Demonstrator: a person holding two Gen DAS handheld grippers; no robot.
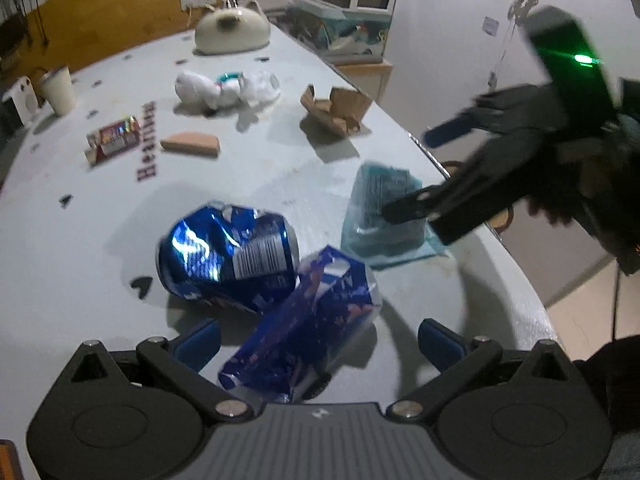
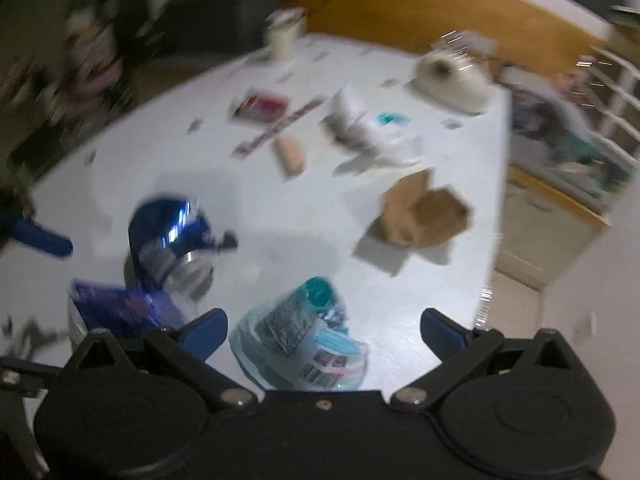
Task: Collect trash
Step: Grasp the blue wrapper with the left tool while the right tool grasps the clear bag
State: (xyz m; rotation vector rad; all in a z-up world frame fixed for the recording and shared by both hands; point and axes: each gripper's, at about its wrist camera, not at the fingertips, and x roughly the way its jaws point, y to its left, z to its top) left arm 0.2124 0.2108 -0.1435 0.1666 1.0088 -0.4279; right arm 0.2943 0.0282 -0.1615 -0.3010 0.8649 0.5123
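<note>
Spread wide, the left gripper (image 1: pixel 318 342) straddles a crumpled blue foil packet (image 1: pixel 304 328); a crushed blue can (image 1: pixel 228 256) touches it at 11 o'clock. "Heart..." lettering (image 1: pixel 147 146) marks the white table (image 1: pixel 80 248). Equally spread, the right gripper (image 2: pixel 322 330) frames a teal-printed clear plastic bag (image 2: pixel 300 340), its print unreadable.

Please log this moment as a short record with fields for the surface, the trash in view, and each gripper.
surface: white table
near trash: crushed can, blue carton touching it, teal packet
far trash: cardboard, white wrapper, red packet
other: mug, cat figure
left gripper: jaws open, either side of the carton
right gripper: jaws open, over the teal packet
held: nothing
</note>
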